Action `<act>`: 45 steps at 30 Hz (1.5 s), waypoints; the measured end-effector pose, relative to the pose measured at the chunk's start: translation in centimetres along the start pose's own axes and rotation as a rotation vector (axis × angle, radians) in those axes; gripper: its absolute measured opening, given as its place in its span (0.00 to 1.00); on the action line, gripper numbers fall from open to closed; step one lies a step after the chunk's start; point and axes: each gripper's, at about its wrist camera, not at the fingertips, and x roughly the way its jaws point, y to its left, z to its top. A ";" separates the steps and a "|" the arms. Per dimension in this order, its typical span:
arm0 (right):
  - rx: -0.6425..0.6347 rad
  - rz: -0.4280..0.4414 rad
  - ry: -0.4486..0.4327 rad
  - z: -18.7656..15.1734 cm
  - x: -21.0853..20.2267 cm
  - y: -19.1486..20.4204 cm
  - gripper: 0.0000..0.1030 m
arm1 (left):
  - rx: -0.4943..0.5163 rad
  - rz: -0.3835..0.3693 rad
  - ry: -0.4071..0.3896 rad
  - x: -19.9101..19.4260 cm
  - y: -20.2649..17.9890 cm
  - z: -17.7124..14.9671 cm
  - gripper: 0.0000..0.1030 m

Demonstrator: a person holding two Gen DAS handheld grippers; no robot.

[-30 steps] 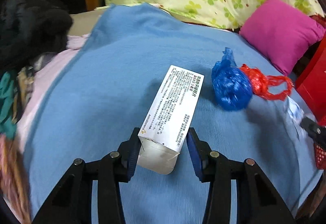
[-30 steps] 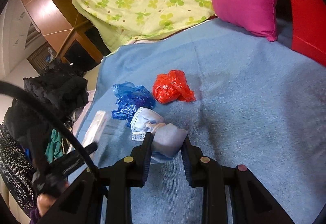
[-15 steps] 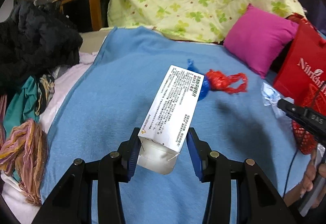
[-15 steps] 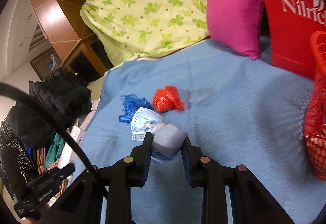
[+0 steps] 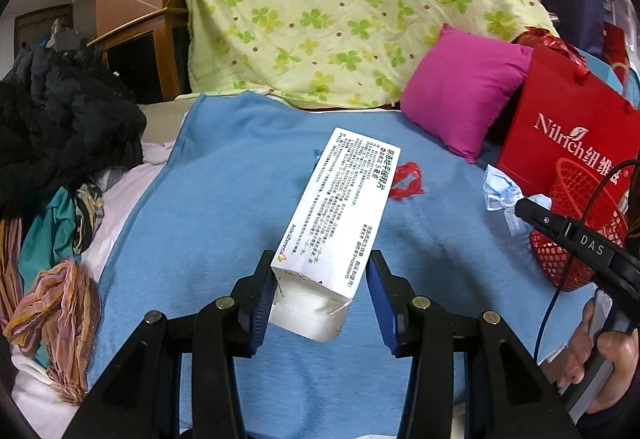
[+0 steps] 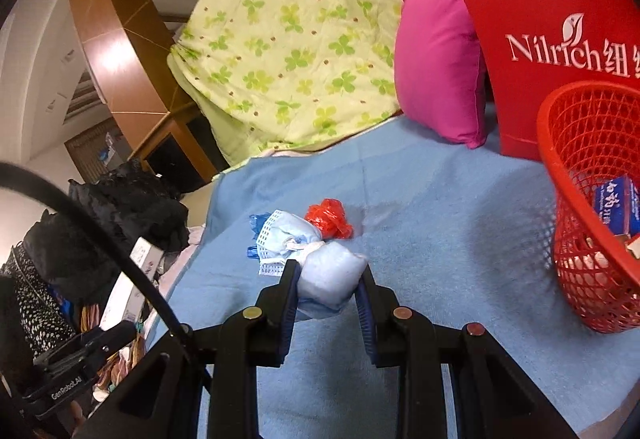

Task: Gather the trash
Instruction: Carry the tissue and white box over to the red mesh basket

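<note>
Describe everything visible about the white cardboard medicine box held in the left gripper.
The white cardboard medicine box is long and rectangular, its top face covered in small black print with a little orange logo near the lower corner. Its near end flap is open, showing a plain white interior. It is clamped at that end between the blue-padded fingers of the left gripper, pointing away and tilted up, lifted clear of the blue blanket.

Both fisheye views ride just behind a claw, angled down across the blue blanket (image 5: 224,207) toward the clover quilt (image 5: 340,11). The left wrist view looks from the bed's left, the right wrist view from nearer the red basket (image 6: 560,175). Both share the magenta pillow (image 6: 436,67), red bag (image 5: 572,119) and basket.
</note>
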 end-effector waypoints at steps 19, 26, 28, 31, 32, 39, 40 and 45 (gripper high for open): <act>0.054 0.006 -0.083 0.7 -3.5 -3.1 0.29 | 0.038 -0.011 0.000 -0.4 -3.7 0.5 0.46; 0.070 0.014 -0.107 1.0 -4.3 -3.6 0.29 | 0.055 -0.021 0.009 -0.2 -4.8 0.6 0.46; 0.073 0.013 -0.113 1.1 -4.5 -3.7 0.29 | 0.057 -0.024 0.010 -0.2 -5.0 0.8 0.46; 0.078 0.011 -0.120 0.9 -4.9 -3.9 0.29 | 0.056 -0.034 0.010 -0.2 -5.4 0.9 0.46; 0.081 0.012 -0.124 1.0 -5.0 -4.0 0.29 | 0.059 -0.034 0.009 -0.2 -5.5 0.9 0.46; 0.101 0.009 -0.145 1.3 -5.9 -4.9 0.29 | 0.079 -0.052 0.011 -0.1 -6.7 0.9 0.46; 0.104 0.008 -0.149 1.4 -6.0 -5.0 0.29 | 0.080 -0.058 0.013 -0.1 -7.0 0.9 0.46; 0.109 0.007 -0.167 1.5 -6.8 -5.6 0.29 | 0.097 -0.074 0.014 -0.2 -8.1 0.8 0.46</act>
